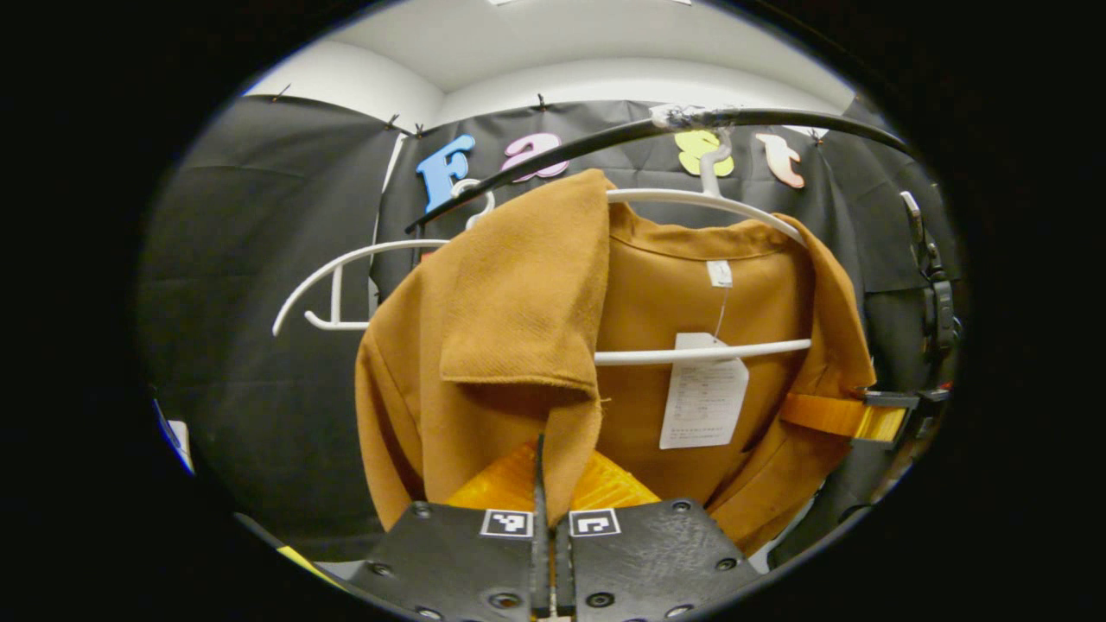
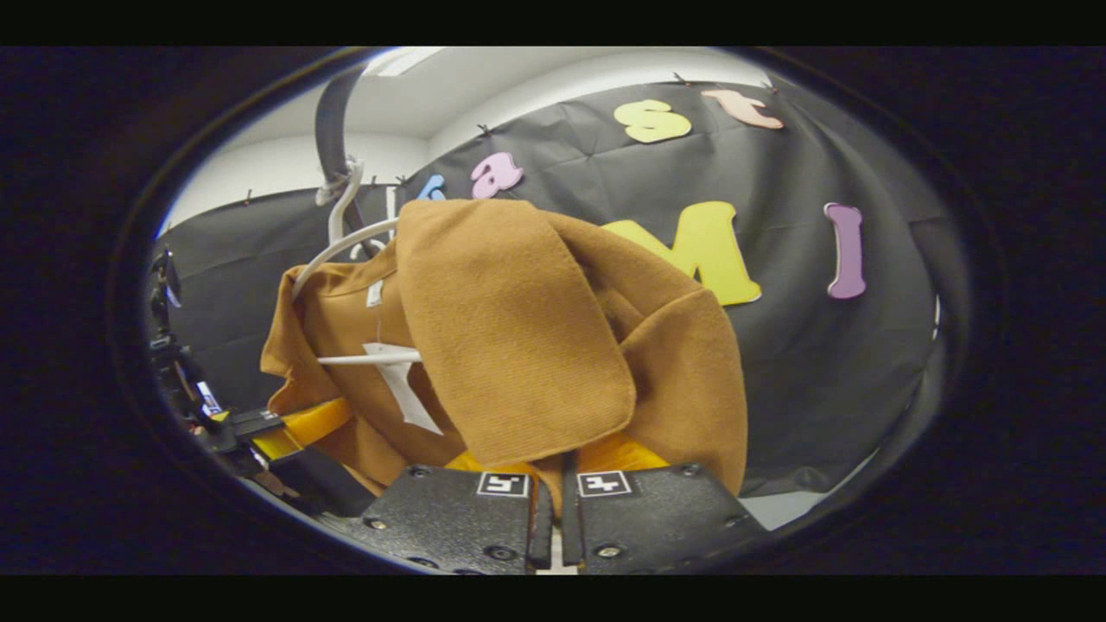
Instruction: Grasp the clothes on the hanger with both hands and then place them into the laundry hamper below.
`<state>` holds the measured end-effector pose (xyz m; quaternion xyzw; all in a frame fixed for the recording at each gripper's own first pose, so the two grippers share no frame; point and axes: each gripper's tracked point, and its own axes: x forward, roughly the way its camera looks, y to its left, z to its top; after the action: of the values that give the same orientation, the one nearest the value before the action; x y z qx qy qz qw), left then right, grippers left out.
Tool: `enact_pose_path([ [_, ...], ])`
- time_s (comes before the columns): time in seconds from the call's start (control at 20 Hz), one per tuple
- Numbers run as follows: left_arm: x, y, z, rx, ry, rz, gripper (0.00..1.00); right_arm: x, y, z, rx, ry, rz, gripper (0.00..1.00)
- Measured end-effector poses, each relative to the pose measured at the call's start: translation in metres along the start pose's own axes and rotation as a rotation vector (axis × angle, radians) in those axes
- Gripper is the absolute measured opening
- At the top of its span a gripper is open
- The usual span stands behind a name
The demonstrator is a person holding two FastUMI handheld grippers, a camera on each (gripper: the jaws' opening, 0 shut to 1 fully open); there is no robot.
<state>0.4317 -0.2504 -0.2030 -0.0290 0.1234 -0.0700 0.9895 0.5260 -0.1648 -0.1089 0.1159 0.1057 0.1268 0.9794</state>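
The brown jacket (image 1: 518,345) hung on a white hanger (image 1: 691,200), directly ahead of and above my left gripper (image 1: 550,484); its front edge dropped into the narrow slot between that gripper's fingers, which I logged as closed onto the cloth. A paper tag (image 1: 702,397) dangled inside the jacket, up and to the right of the left gripper, across the hanger's lower bar. In the right gripper view the same jacket (image 2: 518,345) filled the space just ahead of my right gripper (image 2: 553,484), a lapel flap folded down toward it, and cloth ran down between its nearly shut fingers, so I recorded it as clamped on the jacket too. The hanger (image 2: 346,242) sat up and left of the right gripper, hooked on a dark rail (image 2: 328,112). In the left gripper view that rail (image 1: 605,138) arched overhead, and a second, bare white hanger (image 1: 337,276) hung up and left, beside the jacket. The other gripper appeared far right in the left view, at the garment's edge.
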Motion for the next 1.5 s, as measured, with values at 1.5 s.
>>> enact_pose_path([
  [1.5,-0.018,0.084,0.114,-0.170,-0.143,-0.097,0.00,-0.097,0.015,0.147,0.670,-0.325,0.880,0.07],
])
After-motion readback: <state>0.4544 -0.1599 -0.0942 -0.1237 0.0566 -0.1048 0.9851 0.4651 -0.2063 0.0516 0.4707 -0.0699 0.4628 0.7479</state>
